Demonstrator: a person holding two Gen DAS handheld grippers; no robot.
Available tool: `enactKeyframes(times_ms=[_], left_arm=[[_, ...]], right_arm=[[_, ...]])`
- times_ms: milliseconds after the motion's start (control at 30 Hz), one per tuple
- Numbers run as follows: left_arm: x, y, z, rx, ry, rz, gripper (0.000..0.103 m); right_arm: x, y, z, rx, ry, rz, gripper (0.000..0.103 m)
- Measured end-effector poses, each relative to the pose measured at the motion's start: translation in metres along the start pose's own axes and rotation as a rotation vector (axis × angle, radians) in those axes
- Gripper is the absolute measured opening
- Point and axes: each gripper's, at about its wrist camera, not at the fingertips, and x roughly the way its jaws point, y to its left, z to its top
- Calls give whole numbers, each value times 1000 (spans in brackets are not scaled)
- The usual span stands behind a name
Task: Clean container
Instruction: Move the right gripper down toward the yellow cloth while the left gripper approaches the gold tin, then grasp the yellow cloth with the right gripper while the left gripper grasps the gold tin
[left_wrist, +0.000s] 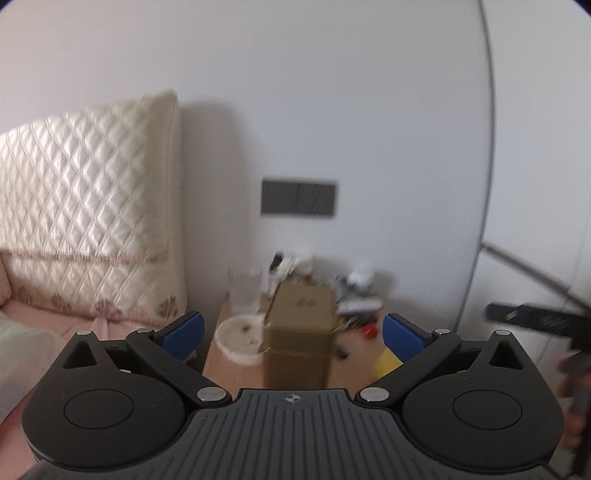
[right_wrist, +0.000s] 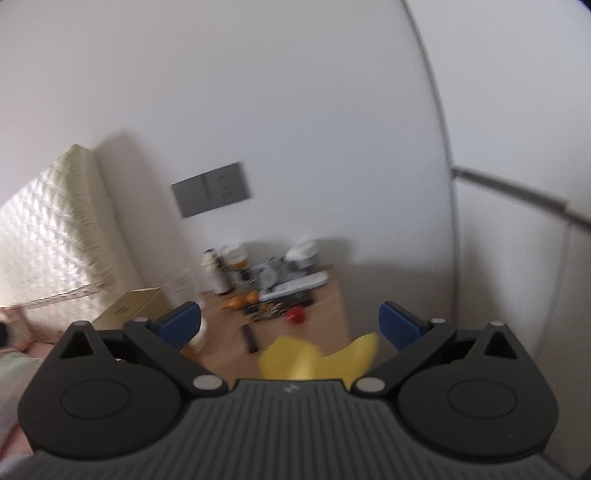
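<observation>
A white round container (left_wrist: 240, 339) with bits of residue inside sits on the left part of a wooden bedside table (left_wrist: 243, 373). A yellow cloth (right_wrist: 314, 356) lies at the table's front; it also shows in the left wrist view (left_wrist: 386, 363). My left gripper (left_wrist: 293, 332) is open and empty, above and in front of the table, with a brown cardboard box (left_wrist: 301, 325) between its fingers' line of sight. My right gripper (right_wrist: 290, 325) is open and empty, above the yellow cloth. Both views are blurred.
The table holds a clear glass (left_wrist: 243, 291), bottles (right_wrist: 218, 269), a white remote (right_wrist: 295, 284), a red small object (right_wrist: 295, 315), a black stick (right_wrist: 250, 338) and other clutter. A quilted headboard (left_wrist: 85, 206) and bed lie left. A wall with a grey switch plate (left_wrist: 299, 199) stands behind.
</observation>
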Motion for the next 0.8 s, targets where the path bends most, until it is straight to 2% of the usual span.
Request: enactKeyframes(times_ms=[200,400,633,800], left_arm=[[53,16,-8,-7,91,39,103],[83,17,-8,26,122,49,103],[109,-3,-25,56,193,13,103],[123,-8,-28,27,242,-28,103]], right_arm=[[40,-2,-9,-22,53,23,102],[87,-6,-16,-65,83,40,96],[139,-9,-27,-51,158,71,93],[149,-7,-24,-61,216,57,90]])
